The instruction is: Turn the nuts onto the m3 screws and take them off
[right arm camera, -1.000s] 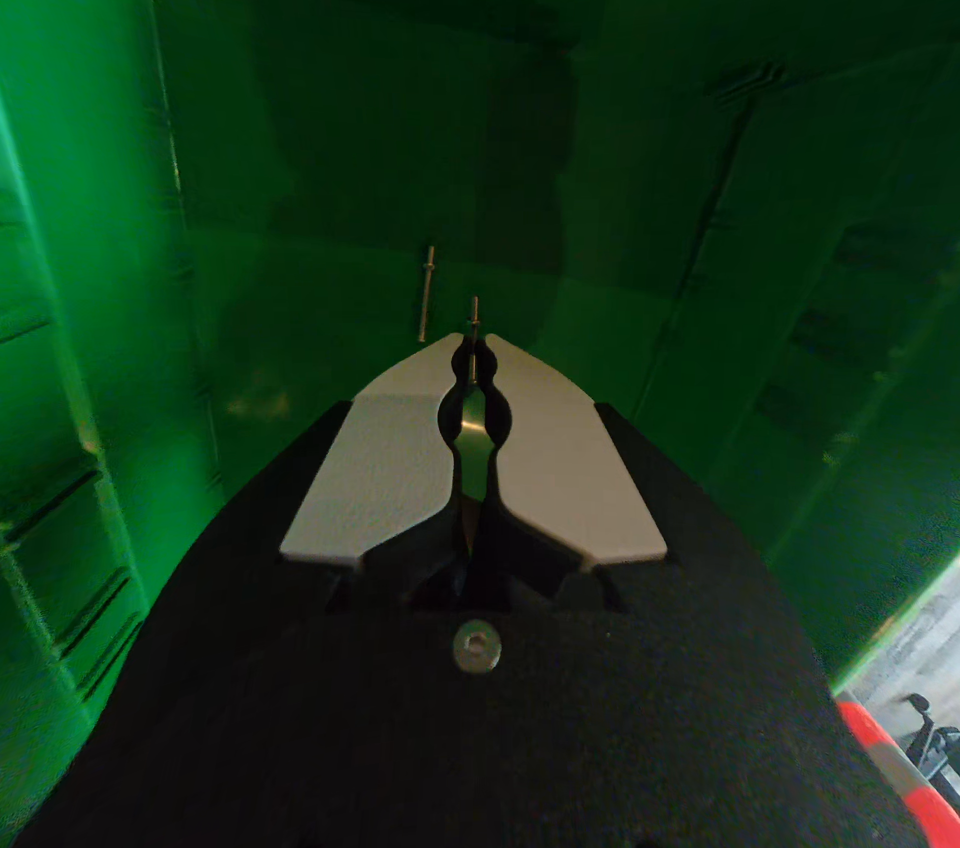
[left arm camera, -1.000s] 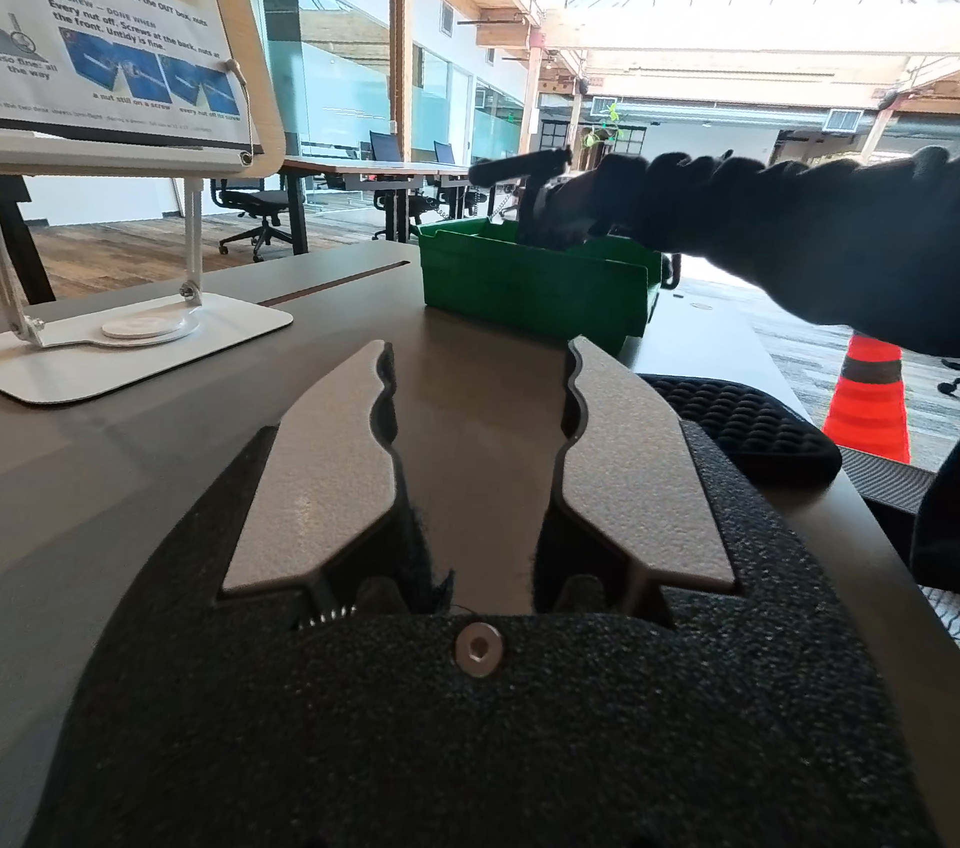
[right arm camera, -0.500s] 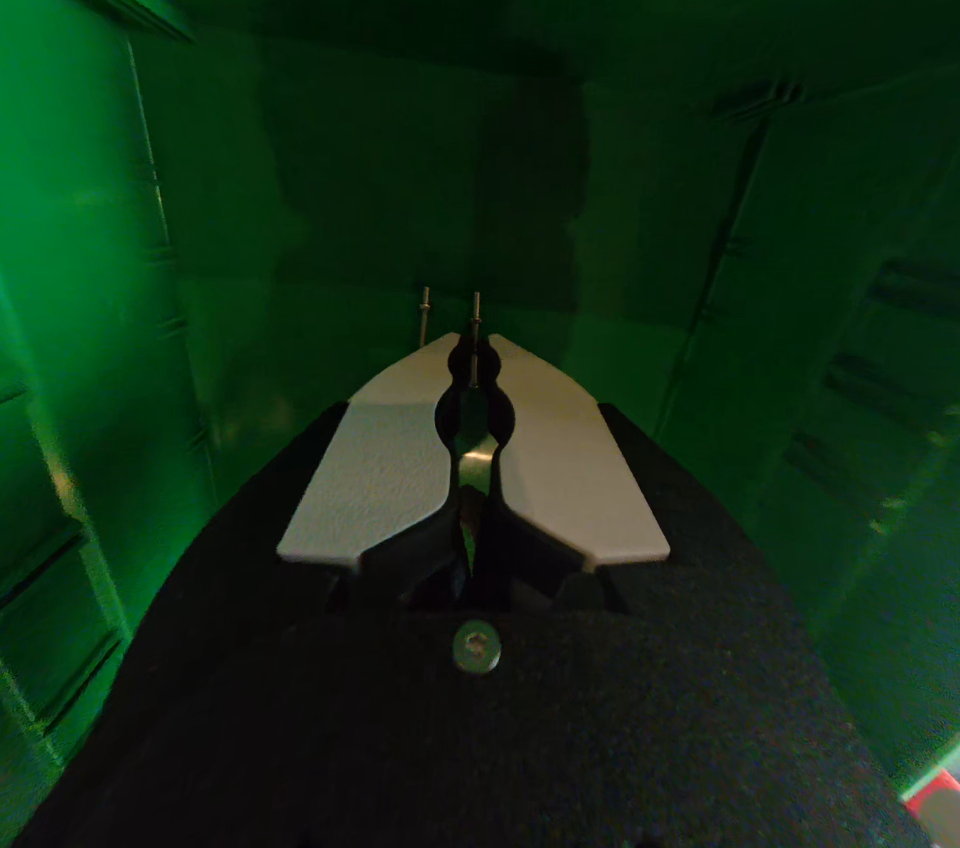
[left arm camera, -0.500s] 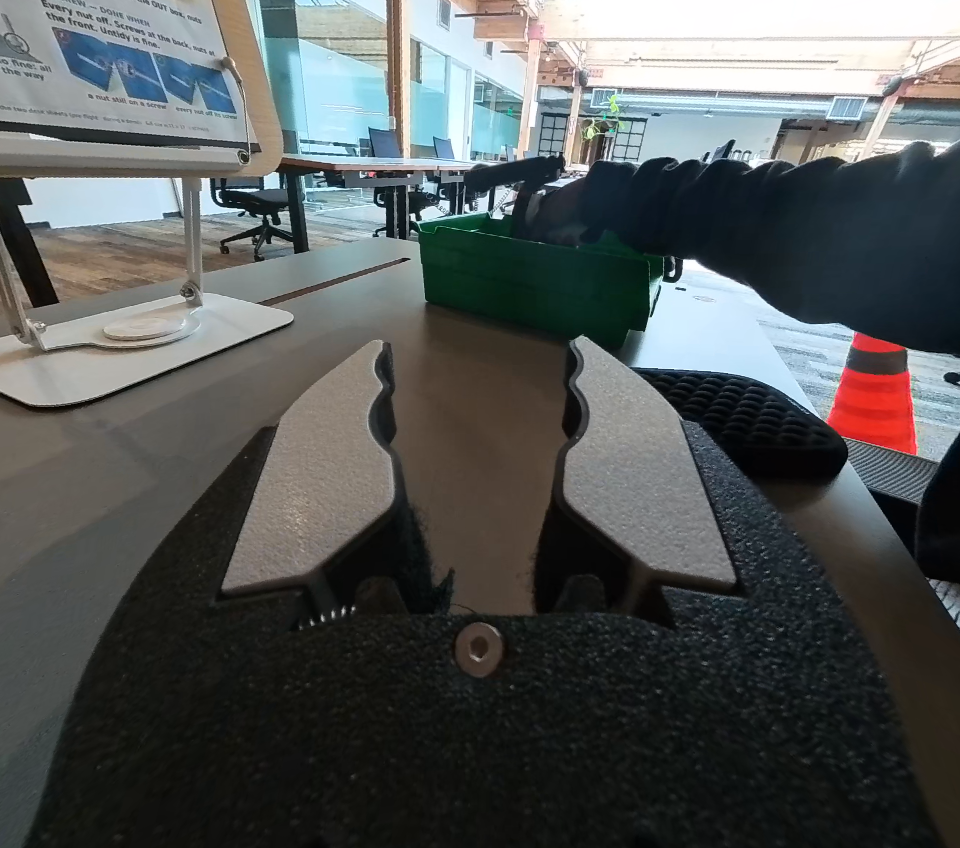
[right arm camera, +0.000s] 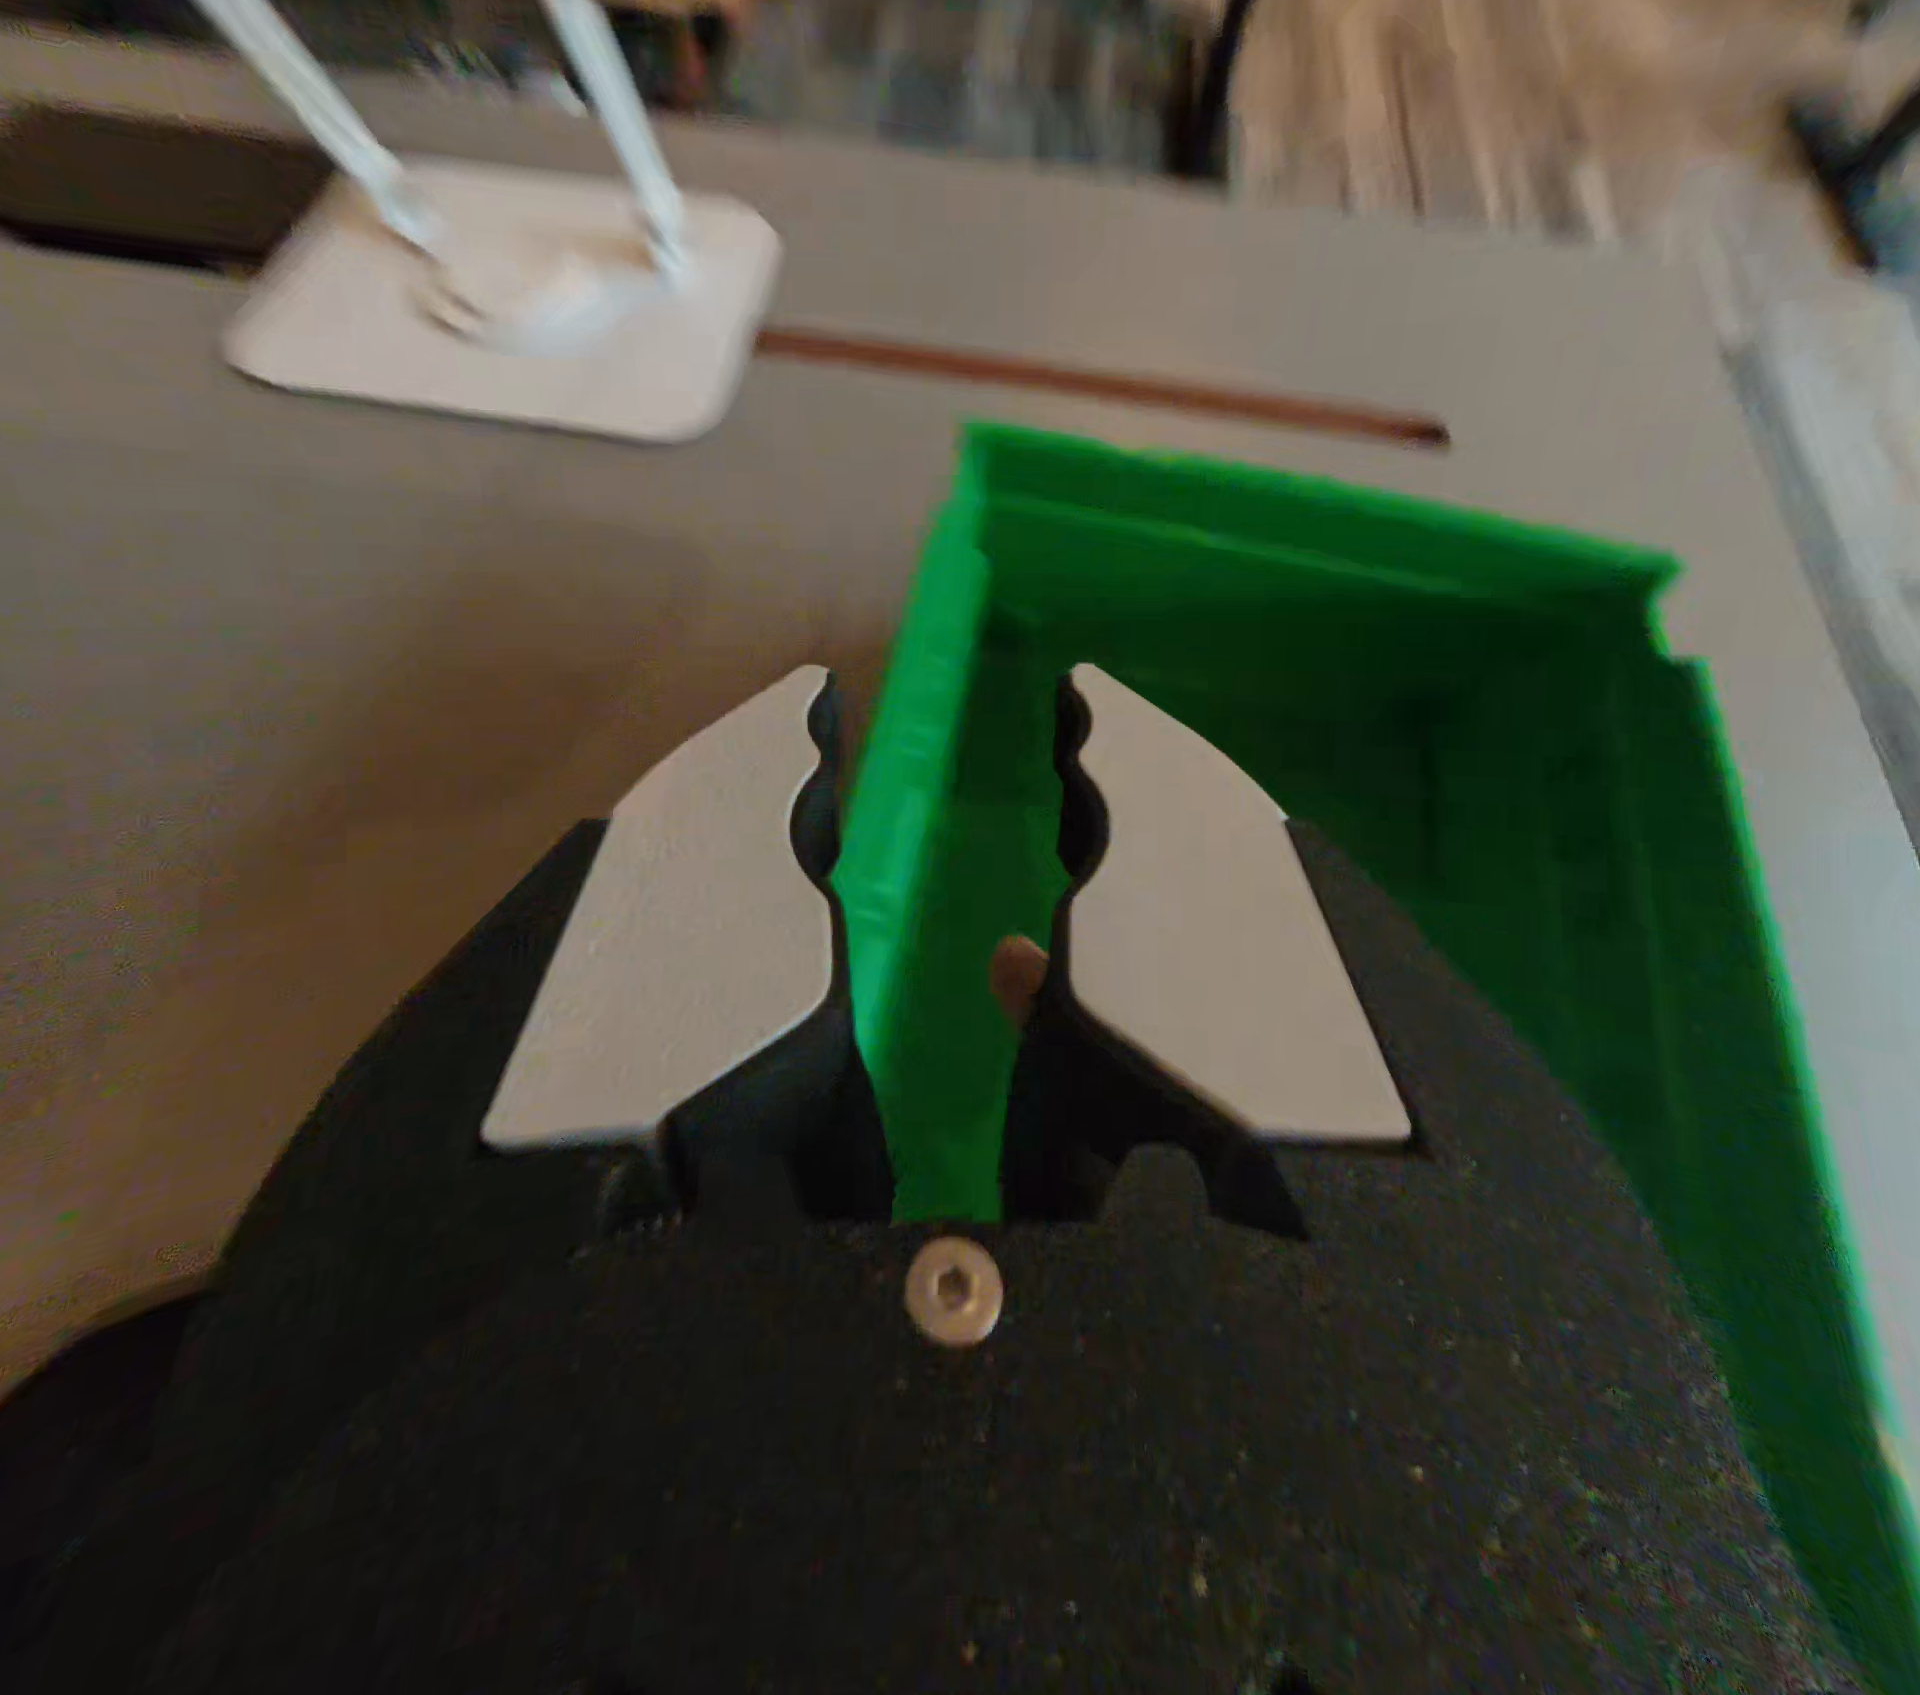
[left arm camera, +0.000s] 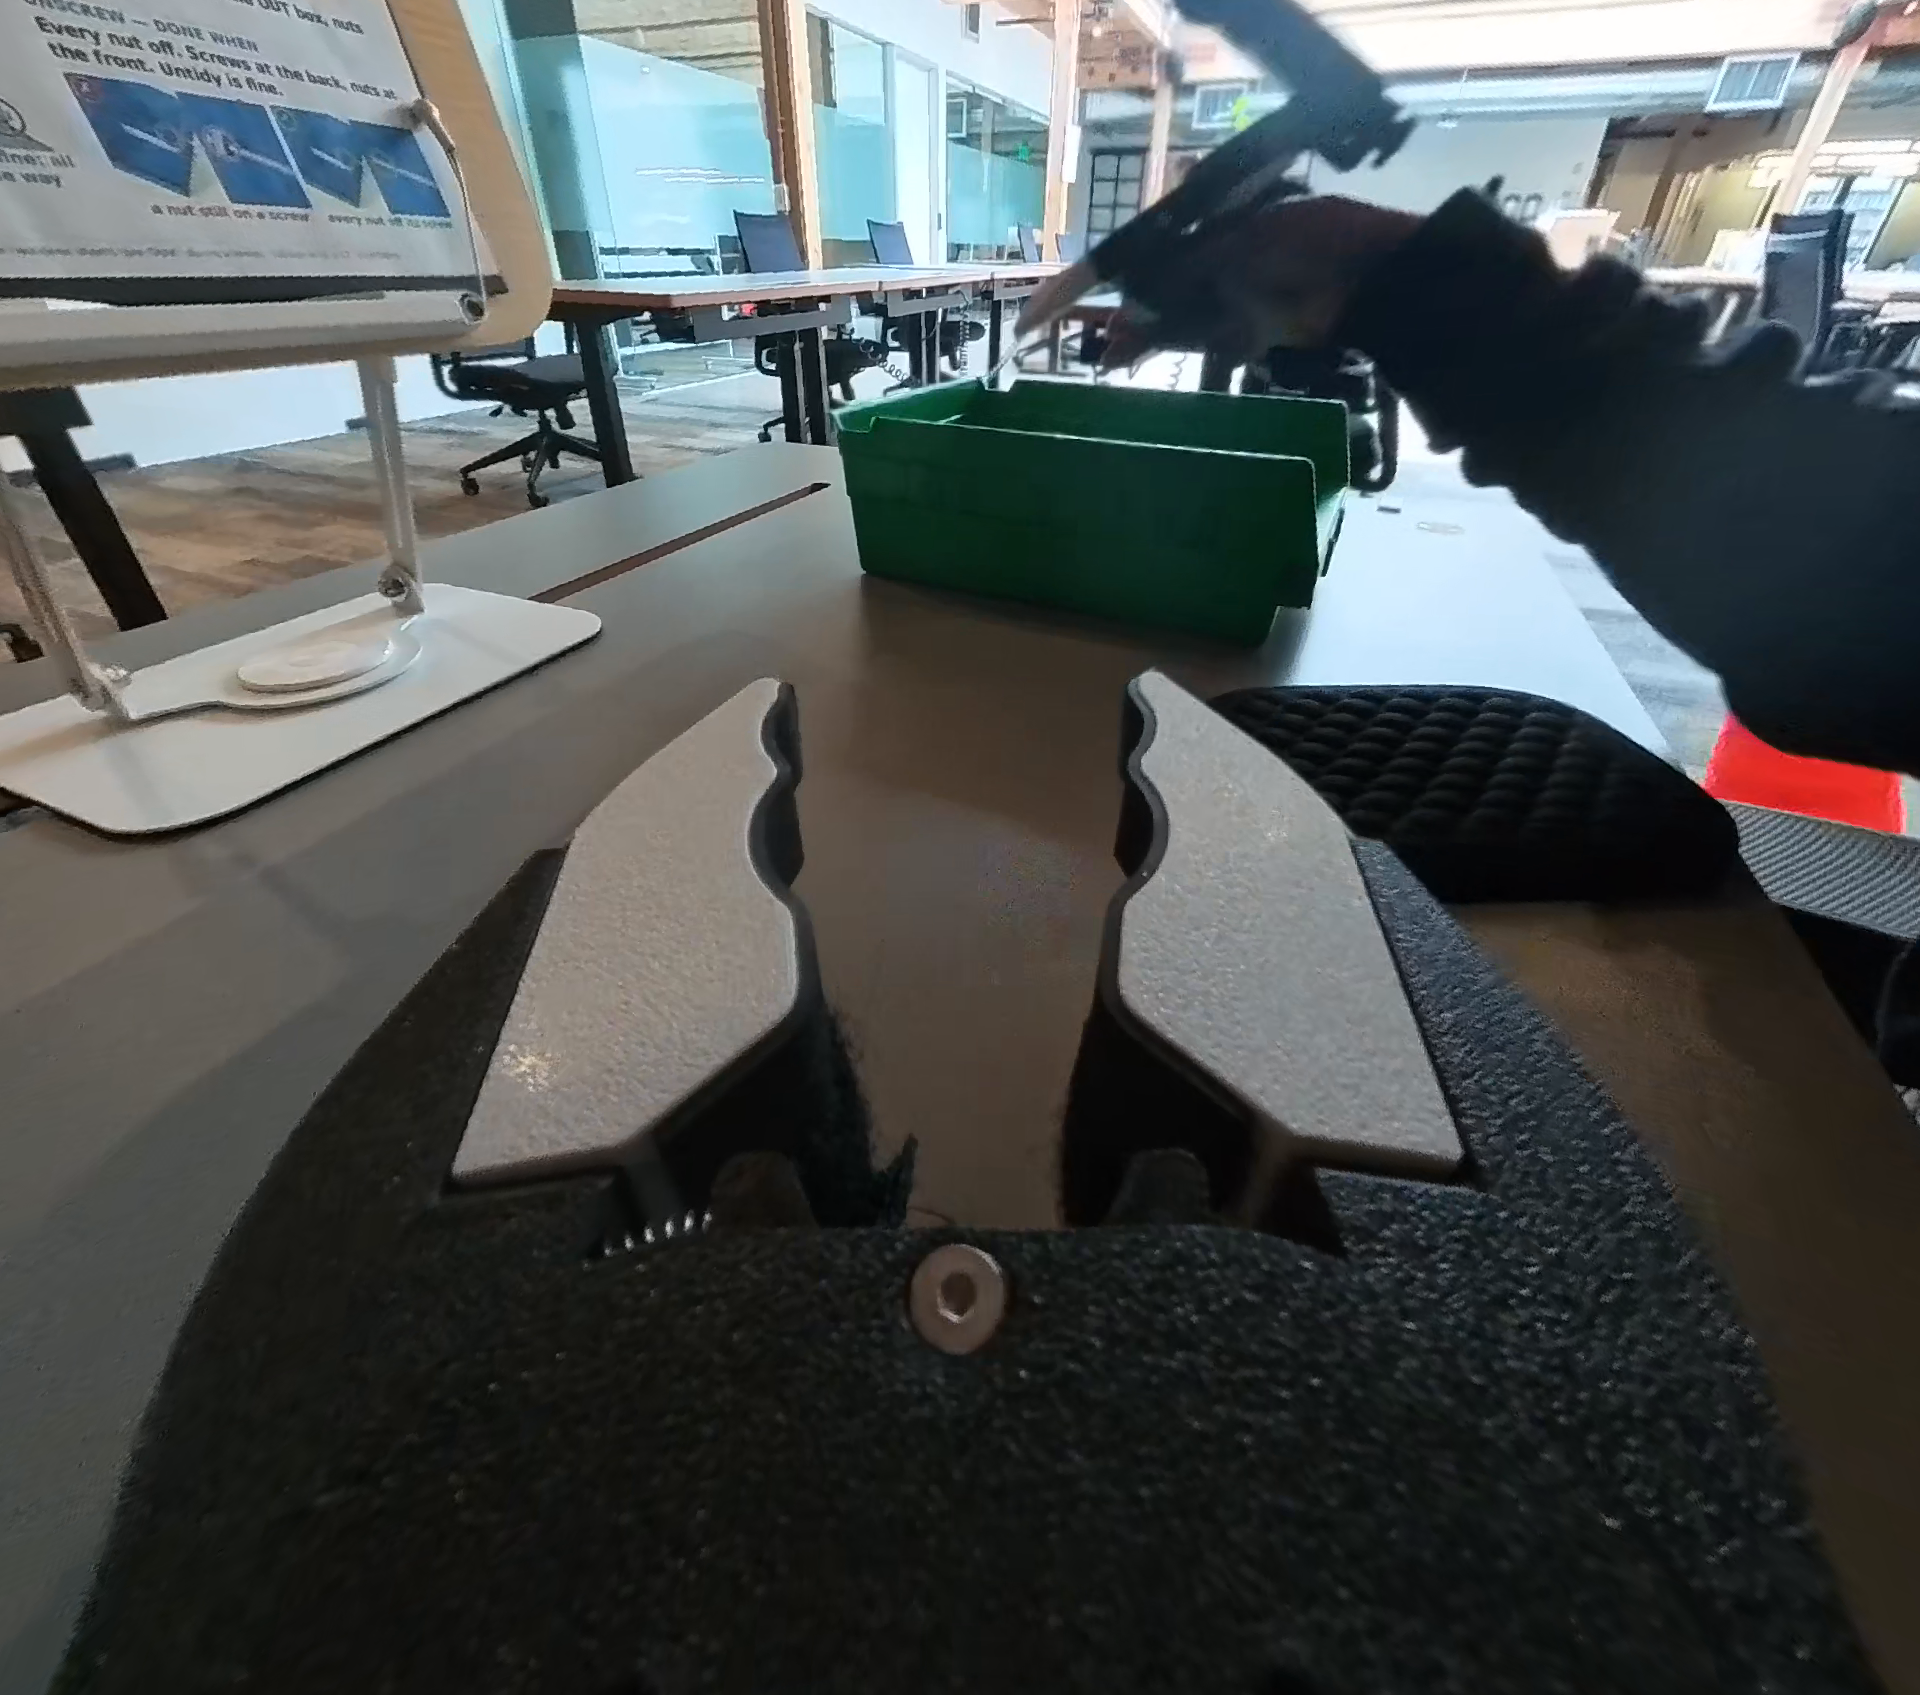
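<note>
Left gripper [left arm camera: 961, 700] sat low centre of the frame over the dark table [left arm camera: 312, 970], fingers wide apart with nothing between them, probably parked until needed. Right gripper [right arm camera: 945, 689] hovered above the near corner of the green bin [right arm camera: 1351, 606], jaws parted and not clamping anything; bin wall only showed through the gap. In the left view, right gripper's fingers were blurred. Screws and nuts weren't visible, likely inside the bin, so their axis couldn't be told.

Small dull-metal screw-like piece [right arm camera: 1016, 970] visible low between right gripper's parted fingers, above green plastic bin [right arm camera: 1351, 606]; blurred, nut indiscernible.
</note>
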`<state>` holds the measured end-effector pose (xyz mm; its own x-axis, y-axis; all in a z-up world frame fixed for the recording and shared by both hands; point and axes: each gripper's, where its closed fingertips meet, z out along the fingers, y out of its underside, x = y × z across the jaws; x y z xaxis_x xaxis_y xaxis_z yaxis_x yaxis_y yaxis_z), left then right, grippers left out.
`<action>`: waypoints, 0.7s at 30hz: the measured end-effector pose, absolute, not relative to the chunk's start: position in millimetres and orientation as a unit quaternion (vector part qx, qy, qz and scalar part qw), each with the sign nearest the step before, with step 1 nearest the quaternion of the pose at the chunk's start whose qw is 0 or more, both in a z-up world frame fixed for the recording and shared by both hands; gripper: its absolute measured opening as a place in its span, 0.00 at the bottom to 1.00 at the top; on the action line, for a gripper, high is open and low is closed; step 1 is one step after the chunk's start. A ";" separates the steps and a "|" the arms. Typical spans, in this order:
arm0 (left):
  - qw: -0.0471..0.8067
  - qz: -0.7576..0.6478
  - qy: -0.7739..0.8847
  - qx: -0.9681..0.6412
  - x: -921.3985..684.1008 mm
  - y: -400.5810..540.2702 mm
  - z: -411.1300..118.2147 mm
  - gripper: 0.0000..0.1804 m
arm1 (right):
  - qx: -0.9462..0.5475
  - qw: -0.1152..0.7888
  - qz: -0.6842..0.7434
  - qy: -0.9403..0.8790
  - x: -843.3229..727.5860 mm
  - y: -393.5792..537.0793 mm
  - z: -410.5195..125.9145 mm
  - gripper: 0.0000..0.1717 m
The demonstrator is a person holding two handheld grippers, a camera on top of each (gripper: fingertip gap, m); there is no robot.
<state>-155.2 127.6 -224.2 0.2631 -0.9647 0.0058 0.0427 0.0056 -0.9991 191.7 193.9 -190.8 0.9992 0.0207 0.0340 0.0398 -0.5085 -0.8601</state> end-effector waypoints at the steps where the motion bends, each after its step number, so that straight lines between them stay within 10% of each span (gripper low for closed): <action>1: 0.575 -0.435 0.421 -0.550 -155.4 126.3 -221.7 0.32 | -0.845 0.534 0.004 -0.035 170.1 187.3 -176.6 0.24; 8: 0.586 -0.371 0.435 -0.574 -177.1 120.9 -182.9 0.29 | -0.688 0.704 0.128 -0.121 35.6 141.9 -147.3 0.22; 21: 0.488 -0.080 0.583 -0.645 -377.7 223.0 -138.8 0.21 | -0.664 0.699 0.203 -0.169 -19.6 142.3 -206.5 0.21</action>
<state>-377.7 223.0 -138.8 0.3071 -0.8302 -0.4653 -0.6737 0.1557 -0.7224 -19.6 142.3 -206.5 0.8603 0.5086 -0.0344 -0.0604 0.0346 -0.9976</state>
